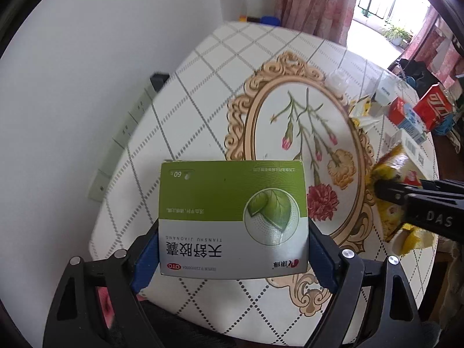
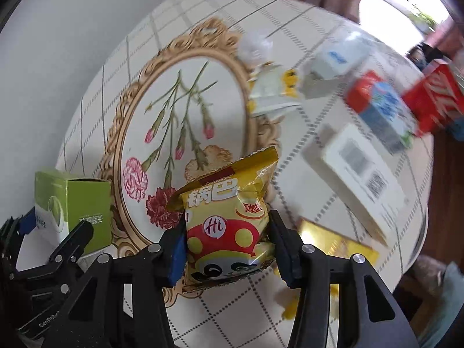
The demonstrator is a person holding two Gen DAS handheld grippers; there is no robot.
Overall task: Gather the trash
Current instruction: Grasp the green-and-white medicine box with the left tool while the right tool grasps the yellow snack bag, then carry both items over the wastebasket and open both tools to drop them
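Observation:
My left gripper [image 1: 233, 249] is shut on a green and white medicine box [image 1: 232, 217] and holds it above the near edge of the table; the box also shows at the left of the right wrist view [image 2: 72, 211]. My right gripper [image 2: 227, 246] is shut on a yellow snack bag [image 2: 226, 226] with a red mushroom and panda print, lifted above the table. The right gripper appears in the left wrist view [image 1: 385, 191] at the right, with the yellow bag [image 1: 388, 168] in it.
The round table [image 1: 203, 87] has a checked cloth with a gold-framed flower print. At its right side lie a white barcode box [image 2: 362, 171], a red and blue carton [image 2: 380, 107], a red box [image 2: 435, 98], crumpled wrappers [image 2: 272, 87] and a gold packet [image 2: 336, 243]. A white wall stands left.

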